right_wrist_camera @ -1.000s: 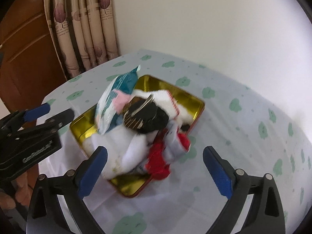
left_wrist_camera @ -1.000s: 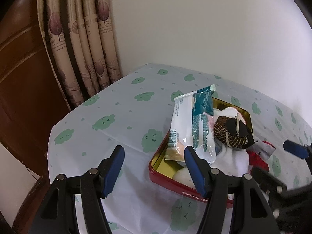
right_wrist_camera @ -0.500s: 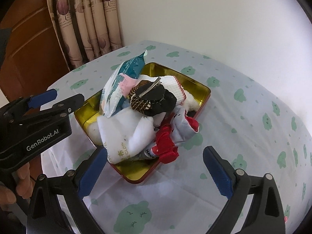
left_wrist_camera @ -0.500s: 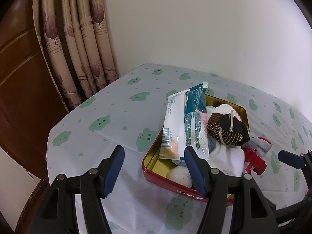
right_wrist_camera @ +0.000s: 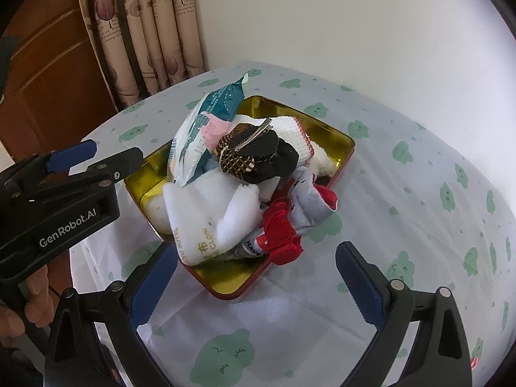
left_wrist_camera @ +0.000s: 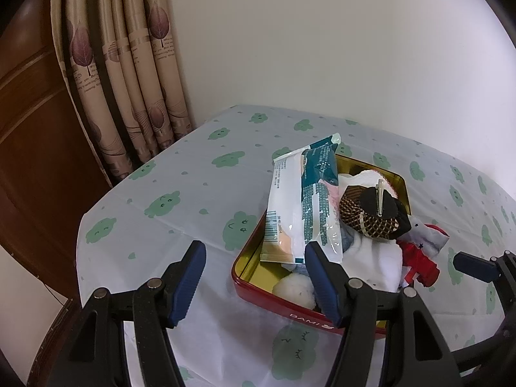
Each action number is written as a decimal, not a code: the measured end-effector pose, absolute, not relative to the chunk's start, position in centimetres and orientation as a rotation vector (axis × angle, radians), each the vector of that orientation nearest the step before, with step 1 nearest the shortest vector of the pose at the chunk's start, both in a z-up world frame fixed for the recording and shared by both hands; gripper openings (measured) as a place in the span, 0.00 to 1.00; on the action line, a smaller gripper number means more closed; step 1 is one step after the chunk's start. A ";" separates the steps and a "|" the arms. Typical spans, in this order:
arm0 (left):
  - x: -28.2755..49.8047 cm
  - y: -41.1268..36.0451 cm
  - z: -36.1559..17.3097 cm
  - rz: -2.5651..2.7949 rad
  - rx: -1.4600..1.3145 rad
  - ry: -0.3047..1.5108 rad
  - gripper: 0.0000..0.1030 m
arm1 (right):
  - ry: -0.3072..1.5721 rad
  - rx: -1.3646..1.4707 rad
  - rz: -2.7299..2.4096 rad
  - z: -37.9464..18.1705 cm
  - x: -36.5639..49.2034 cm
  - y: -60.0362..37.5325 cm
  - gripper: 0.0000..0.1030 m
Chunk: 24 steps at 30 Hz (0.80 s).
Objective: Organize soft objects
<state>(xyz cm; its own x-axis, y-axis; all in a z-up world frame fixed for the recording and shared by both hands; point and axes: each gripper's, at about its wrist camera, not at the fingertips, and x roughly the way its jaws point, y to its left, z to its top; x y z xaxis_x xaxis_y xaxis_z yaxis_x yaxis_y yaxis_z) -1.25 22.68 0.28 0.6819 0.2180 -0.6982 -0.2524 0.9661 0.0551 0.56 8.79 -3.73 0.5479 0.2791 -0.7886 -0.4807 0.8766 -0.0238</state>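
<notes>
Your soft things are already heaped in the shallow red tin with the gold inside (right_wrist_camera: 345, 148) on the desk with the green-cloud cloth (right_wrist_camera: 419, 193): the teal-and-white plastic tissue pack (left_wrist_camera: 306, 200), the white cloth (right_wrist_camera: 213, 216) and the black-and-brown woven pouch (right_wrist_camera: 254, 154). The red ribbon (right_wrist_camera: 280, 235) and the grey sock (right_wrist_camera: 309, 203) spill over the rim and seem left to tuck in. Your left hand-held gripper (left_wrist_camera: 254, 280) and right hand-held gripper (right_wrist_camera: 258, 283) both hang apart, holding nothing.

We note a plain cream wall (left_wrist_camera: 322, 48), beige leaf-print pleated curtain (left_wrist_camera: 129, 74), brown wooden door (right_wrist_camera: 48, 74), and a tabletop under white green-cloud-print cloth (left_wrist_camera: 193, 187).
</notes>
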 end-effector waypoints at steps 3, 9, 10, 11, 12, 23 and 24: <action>-1.2 22.6 0.3 0.262 -0.046 0.779 0.63 | 0.884 -0.250 0.455 -3.8 0.5 8.9 0.94; -1.2 22.5 0.3 0.257 -0.041 0.782 0.63 | 0.886 -0.250 0.456 -3.8 0.4 8.9 0.94; -1.2 22.5 0.3 0.256 -0.040 0.782 0.63 | 0.886 -0.249 0.457 -3.8 0.4 8.8 0.94; -1.2 22.5 0.3 0.257 -0.039 0.782 0.63 | 0.886 -0.250 0.457 -3.8 0.4 8.9 0.94; -1.2 22.5 0.3 0.257 -0.038 0.782 0.63 | 0.886 -0.251 0.456 -3.8 0.4 8.9 0.94; -1.2 22.4 0.2 0.257 -0.037 0.787 0.63 | 0.895 -0.252 0.464 -4.2 0.3 8.8 0.94; -1.2 22.4 0.2 0.258 -0.036 0.787 0.63 | 0.896 -0.254 0.463 -4.2 0.3 8.8 0.94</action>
<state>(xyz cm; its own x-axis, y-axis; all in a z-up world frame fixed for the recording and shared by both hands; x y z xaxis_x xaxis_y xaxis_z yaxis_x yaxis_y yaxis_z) -1.15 22.36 0.19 0.6765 0.2158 -0.7041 -0.2427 0.9680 0.0634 0.33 8.80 -4.18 0.5360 0.2803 -0.7963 -0.4877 0.8728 -0.0210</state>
